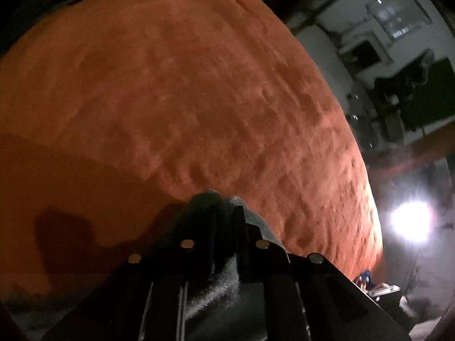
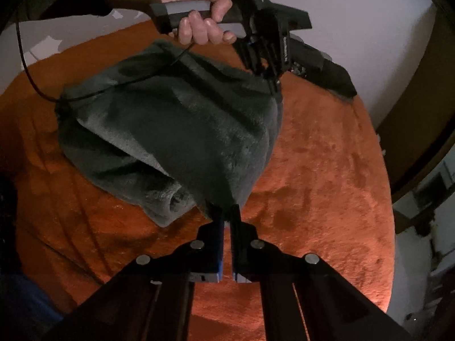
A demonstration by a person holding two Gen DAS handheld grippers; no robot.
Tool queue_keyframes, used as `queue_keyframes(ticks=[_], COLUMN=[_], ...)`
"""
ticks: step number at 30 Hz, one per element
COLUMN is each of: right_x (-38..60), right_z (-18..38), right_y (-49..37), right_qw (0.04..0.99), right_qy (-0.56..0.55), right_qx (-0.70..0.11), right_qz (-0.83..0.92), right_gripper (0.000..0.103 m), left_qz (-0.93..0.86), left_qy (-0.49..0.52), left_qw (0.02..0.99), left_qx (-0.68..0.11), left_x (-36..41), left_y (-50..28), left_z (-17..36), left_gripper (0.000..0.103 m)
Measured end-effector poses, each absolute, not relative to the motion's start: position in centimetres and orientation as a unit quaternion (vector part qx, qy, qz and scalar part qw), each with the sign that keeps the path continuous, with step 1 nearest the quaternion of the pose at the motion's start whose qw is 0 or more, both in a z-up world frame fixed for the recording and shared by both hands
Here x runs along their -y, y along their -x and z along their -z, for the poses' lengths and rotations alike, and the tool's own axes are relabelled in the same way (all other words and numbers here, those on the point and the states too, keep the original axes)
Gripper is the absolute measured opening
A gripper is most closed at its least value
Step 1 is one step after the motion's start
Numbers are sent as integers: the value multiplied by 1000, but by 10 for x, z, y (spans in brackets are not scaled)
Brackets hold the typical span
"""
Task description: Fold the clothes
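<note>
Right gripper jaws nearly together, pinching near corner of dark grey fleece garment. Left gripper, held by a hand, clamps the far corner. Garment hangs bunched between them, lower folds resting on the orange blanket. Cable loops beside garment.

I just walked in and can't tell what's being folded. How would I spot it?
Look at the orange plush blanket covering the surface. The dark grey fleece garment is lifted above it, pinched by the left claw and the right claw. It is the only grey fuzzy cloth there.
</note>
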State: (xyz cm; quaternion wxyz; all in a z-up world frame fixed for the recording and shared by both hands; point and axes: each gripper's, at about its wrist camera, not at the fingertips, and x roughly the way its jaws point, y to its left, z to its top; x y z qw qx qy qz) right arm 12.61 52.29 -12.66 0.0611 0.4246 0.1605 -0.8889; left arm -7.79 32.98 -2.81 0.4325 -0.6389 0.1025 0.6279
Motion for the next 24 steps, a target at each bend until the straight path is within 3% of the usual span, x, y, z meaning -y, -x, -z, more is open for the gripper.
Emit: queue_keyframes(ticks=[2, 6, 9, 12, 13, 14, 16, 19, 21, 22, 23, 24], right_x=[-520, -522, -529, -541, -547, -551, -552, -538, -536, -537, -538, -538], right_z=[132, 141, 128, 104, 100, 99, 101, 114, 120, 125, 130, 133], right_y=[-129, -140, -149, -151, -146, -141, -128, -111, -101, -97, -92, -95], right_qw=[64, 64, 91, 113, 114, 119, 130, 125, 129, 129, 128, 127], right_qy=[-430, -453, -441, -408, -404, -407, -421, -436, -441, -454, -469, -476], right_qx=[-177, -182, -142, -81, -61, -44, -24, -87, -71, -60, -50, -51], right_qz=[883, 870, 881, 902, 906, 905, 897, 887, 886, 879, 872, 869], right_gripper=[3, 2, 2, 25, 31, 32, 32, 32, 31, 12, 6, 6], left_qz=[-634, -641, -632, -609, -604, -597, -581, -607, -625, -633, -641, -649], left_qy=[644, 639, 627, 629, 626, 627, 629, 625, 625, 624, 624, 623], left_qw=[421, 424, 453, 474, 476, 478, 481, 451, 440, 434, 428, 421], left_qx=[-80, -45, -54, -97, -127, -147, -187, -194, -162, -146, -129, -113], left_x=[-320, -296, -277, -268, -270, -272, -274, -275, -269, -267, -264, -262], left_y=[92, 113, 113, 104, 95, 88, 75, 75, 89, 95, 102, 109], left_z=[19, -6, -21, -16, -5, 2, 16, 27, 20, 17, 14, 11], left_gripper=[19, 39, 65, 69, 68, 65, 9, 10, 10, 9, 7, 2])
